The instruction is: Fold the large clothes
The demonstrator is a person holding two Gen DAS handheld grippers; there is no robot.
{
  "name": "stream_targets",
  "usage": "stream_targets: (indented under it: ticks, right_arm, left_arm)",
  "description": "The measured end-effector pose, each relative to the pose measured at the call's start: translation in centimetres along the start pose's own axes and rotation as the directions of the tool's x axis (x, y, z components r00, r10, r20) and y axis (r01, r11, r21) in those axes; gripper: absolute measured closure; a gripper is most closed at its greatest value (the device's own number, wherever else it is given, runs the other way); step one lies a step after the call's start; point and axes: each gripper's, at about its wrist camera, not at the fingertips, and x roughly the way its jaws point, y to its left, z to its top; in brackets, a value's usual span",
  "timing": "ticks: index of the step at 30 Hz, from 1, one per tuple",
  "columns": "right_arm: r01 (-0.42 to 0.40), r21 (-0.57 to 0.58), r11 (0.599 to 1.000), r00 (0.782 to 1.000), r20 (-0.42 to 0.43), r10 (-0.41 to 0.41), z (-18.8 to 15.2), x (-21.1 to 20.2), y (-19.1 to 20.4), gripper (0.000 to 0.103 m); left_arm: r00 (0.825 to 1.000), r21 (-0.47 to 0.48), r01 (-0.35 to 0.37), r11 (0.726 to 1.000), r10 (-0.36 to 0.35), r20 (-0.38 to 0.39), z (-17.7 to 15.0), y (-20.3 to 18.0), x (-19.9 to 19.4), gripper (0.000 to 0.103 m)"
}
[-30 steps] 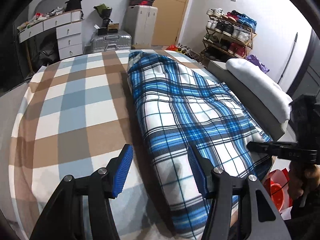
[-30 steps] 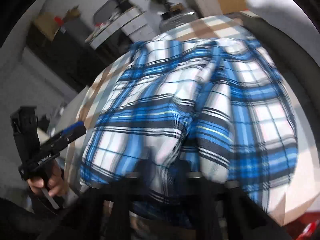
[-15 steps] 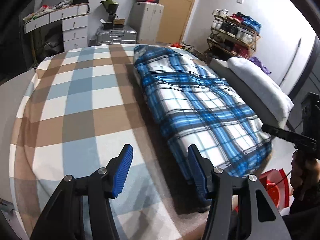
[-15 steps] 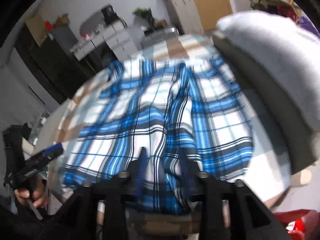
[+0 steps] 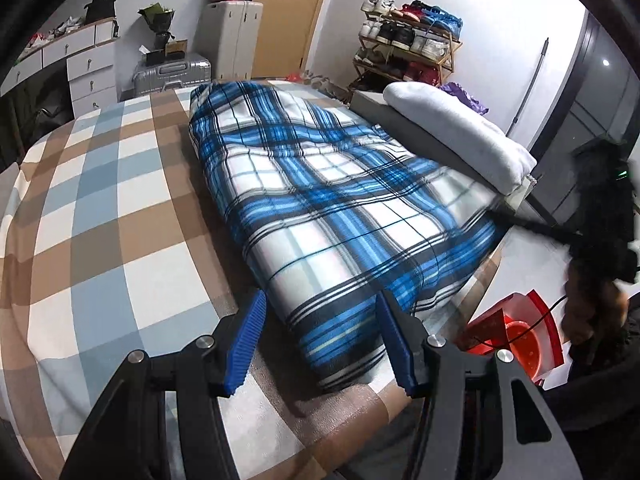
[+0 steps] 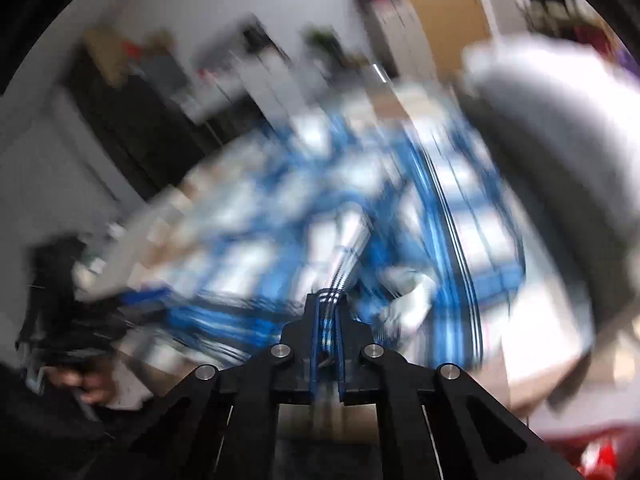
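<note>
Between the right gripper's (image 6: pixel 327 312) jaws: plaid cloth (image 6: pixel 340 240).

A bed (image 5: pixel 100 208) carries everything, spread with a cover checked in brown, pale blue and white. A blue, white and black plaid cloth (image 5: pixel 320 208) lies folded lengthwise on it as a long band, running from the far edge to the near edge along the bed's right side; the left half of the cover is bare. At the near edge the cloth ends just short of the corner. Along the right edge stands a grey padded board (image 5: pixel 432 140) with a white pillow (image 5: pixel 460 128) on top. The right wrist view is badly blurred; there the cloth (image 6: pixel 360 208) seems rumpled near the corner.
</note>
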Motion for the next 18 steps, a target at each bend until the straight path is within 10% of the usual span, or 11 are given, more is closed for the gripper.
stream_targets:
  ticks: [8, 13, 18]
  right_arm:
    - [0.204, 0.098, 0.974, 0.965, -0.19, -0.183, -2.1, 4.6, -4.4, 0.097]
    - [0.192, 0.12, 0.974, 0.976, -0.123, -0.178, -1.1, 2.7, -4.5, 0.065]
    - [0.174, 0.163, 0.971, 0.984, -0.066, -0.165, -0.9, 1.5, -5.7, 0.053]
  left_arm:
    - [0.995, 0.052, 0.028, 0.998, -0.023, -0.095, -0.8, -1.3, 2.5, 0.052]
    - [0.988, 0.12, 0.013, 0.993, 0.006, -0.155, -1.8, -2.5, 3.0, 0.051]
    - [0.993, -0.011, 0.115, 0.993, -0.115, -0.024, 1.0, -0.7, 0.8, 0.051]
